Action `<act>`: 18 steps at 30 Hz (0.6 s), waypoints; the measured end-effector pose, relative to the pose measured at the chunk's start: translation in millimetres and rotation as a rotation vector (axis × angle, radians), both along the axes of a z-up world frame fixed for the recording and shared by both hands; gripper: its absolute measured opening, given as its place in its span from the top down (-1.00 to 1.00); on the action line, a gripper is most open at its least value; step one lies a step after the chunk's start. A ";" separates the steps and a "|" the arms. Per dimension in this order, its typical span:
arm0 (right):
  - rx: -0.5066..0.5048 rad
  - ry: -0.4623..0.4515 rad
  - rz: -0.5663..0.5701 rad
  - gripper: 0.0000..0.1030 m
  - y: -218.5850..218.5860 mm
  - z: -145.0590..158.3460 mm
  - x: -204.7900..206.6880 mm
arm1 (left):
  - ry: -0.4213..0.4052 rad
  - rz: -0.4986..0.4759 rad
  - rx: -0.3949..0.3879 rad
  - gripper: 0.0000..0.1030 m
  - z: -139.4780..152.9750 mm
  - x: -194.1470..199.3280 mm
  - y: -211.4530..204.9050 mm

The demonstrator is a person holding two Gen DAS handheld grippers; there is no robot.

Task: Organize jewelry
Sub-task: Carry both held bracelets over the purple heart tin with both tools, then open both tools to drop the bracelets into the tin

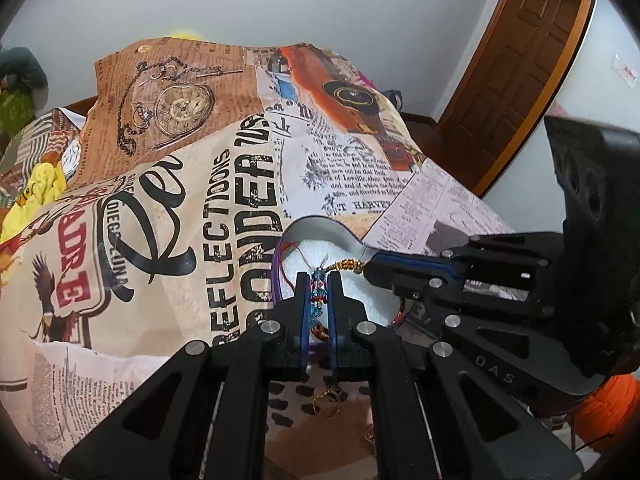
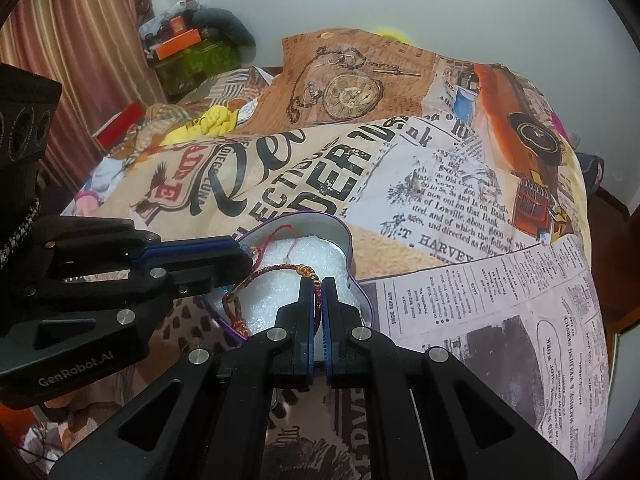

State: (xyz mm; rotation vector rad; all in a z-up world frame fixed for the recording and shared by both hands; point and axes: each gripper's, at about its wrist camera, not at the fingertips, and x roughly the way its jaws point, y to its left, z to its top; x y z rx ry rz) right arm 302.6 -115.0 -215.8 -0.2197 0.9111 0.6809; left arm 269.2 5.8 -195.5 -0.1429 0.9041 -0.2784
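A heart-shaped purple tin (image 1: 320,227) (image 2: 320,222) with white foam lining lies open on the printed cloth. A braided bracelet (image 2: 276,270) with blue beads (image 1: 319,292) and a gold knot hangs over the tin. My left gripper (image 1: 319,276) is shut on the bracelet's blue beaded part. My right gripper (image 2: 318,280) is shut on the gold-knotted cord end; it also shows in the left wrist view (image 1: 370,270). The left gripper shows in the right wrist view (image 2: 246,258) at the tin's left rim. A red cord (image 2: 280,230) lies inside the tin.
A cloth (image 1: 200,200) printed with newspaper, a pocket watch and a car covers the surface. Small gold rings (image 1: 330,398) lie on the cloth below the left gripper. A wooden door (image 1: 520,60) stands at the right. Clutter and a curtain (image 2: 80,20) sit at the far left.
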 end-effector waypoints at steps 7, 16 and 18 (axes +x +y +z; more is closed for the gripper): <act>-0.007 -0.041 0.008 0.94 0.7 11.5 -10.6 | -0.012 0.018 0.044 0.89 8.1 -9.7 -0.3; -0.021 -0.086 -0.022 0.66 -4.1 26.9 -25.7 | -0.052 0.026 0.091 0.80 31.2 -30.8 0.8; -0.017 -0.098 -0.031 0.52 -6.6 31.5 -30.4 | -0.058 0.026 0.095 0.75 34.8 -35.7 1.2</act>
